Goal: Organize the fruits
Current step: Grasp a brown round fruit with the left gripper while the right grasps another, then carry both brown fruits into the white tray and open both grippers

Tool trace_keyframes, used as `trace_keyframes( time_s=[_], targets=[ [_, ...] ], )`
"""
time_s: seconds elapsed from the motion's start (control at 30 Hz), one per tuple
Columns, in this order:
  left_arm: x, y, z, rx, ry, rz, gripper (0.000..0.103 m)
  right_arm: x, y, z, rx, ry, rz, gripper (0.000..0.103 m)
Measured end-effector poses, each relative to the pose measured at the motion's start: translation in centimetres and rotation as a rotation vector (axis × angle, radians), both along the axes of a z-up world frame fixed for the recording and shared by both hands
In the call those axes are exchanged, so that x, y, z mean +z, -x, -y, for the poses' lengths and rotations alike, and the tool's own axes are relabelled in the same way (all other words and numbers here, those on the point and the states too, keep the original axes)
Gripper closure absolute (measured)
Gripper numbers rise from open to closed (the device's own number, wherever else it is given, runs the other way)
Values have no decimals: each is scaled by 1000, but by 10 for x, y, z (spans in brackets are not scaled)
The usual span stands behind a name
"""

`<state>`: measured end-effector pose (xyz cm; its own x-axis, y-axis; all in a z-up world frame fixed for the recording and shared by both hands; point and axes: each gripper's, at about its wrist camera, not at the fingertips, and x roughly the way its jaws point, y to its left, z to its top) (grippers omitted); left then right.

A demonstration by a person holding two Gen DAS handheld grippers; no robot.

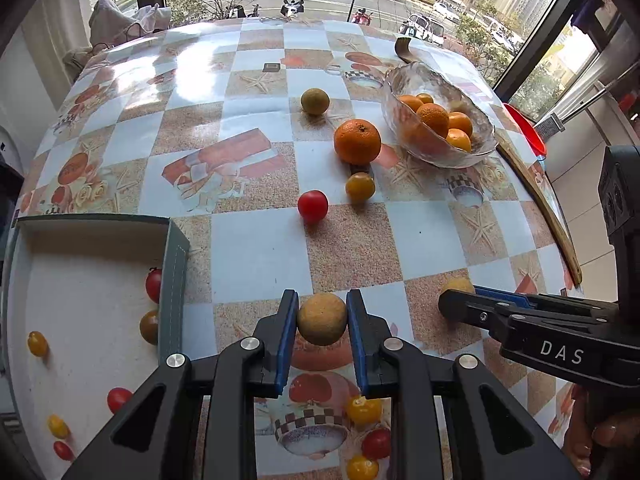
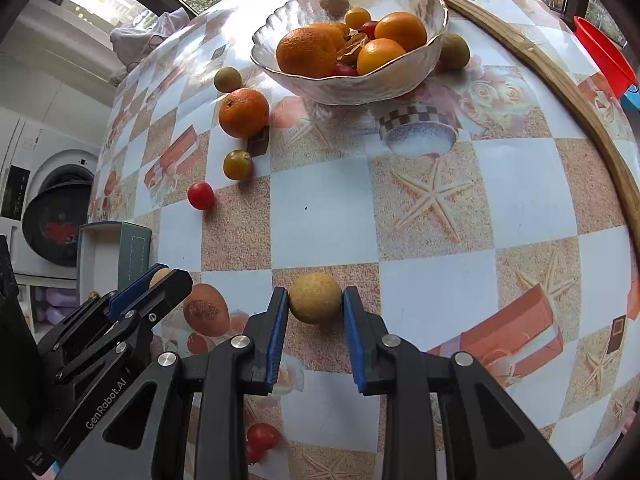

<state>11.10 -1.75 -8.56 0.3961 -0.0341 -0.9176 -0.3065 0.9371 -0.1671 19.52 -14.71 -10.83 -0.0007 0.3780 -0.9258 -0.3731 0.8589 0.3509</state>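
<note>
My left gripper (image 1: 322, 308) is shut on a tan round fruit (image 1: 322, 319) above the table. My right gripper (image 2: 315, 300) is shut on another tan round fruit (image 2: 315, 298); it also shows at the right of the left wrist view (image 1: 456, 300). A glass bowl (image 2: 280, 68) at the far side holds oranges and small tomatoes. A big orange (image 1: 357, 141), a green-brown fruit (image 1: 315, 101), a yellow tomato (image 1: 360, 187) and a red tomato (image 1: 313, 206) lie loose on the table. A shallow box (image 1: 174, 264) at the left holds several small tomatoes.
More cherry tomatoes (image 1: 364, 410) lie on the table under my left gripper. A wooden hoop (image 2: 560, 84) rims the table's right edge. A red basin (image 2: 604, 54) stands beyond it. A washing machine (image 2: 56, 208) stands off the table at left.
</note>
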Motion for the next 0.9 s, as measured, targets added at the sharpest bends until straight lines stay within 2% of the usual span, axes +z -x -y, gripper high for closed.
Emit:
trace_keyframes(
  time_s=[0.27,0.5,0.73,0.9],
  targets=[
    [20,45,-12,46,-6,15,77,13,26,-7,44,-13,5,73],
    [33,90,-36,128,-32,10,77,24,55,-35,119,-31,11,73],
    [29,147,-69,247,-59,-41,77,35,90,-77,222,-62,8,73],
    [19,183,-88,298,-94,-97,77,40,120,-111,305,-92,-2,73]
  ],
)
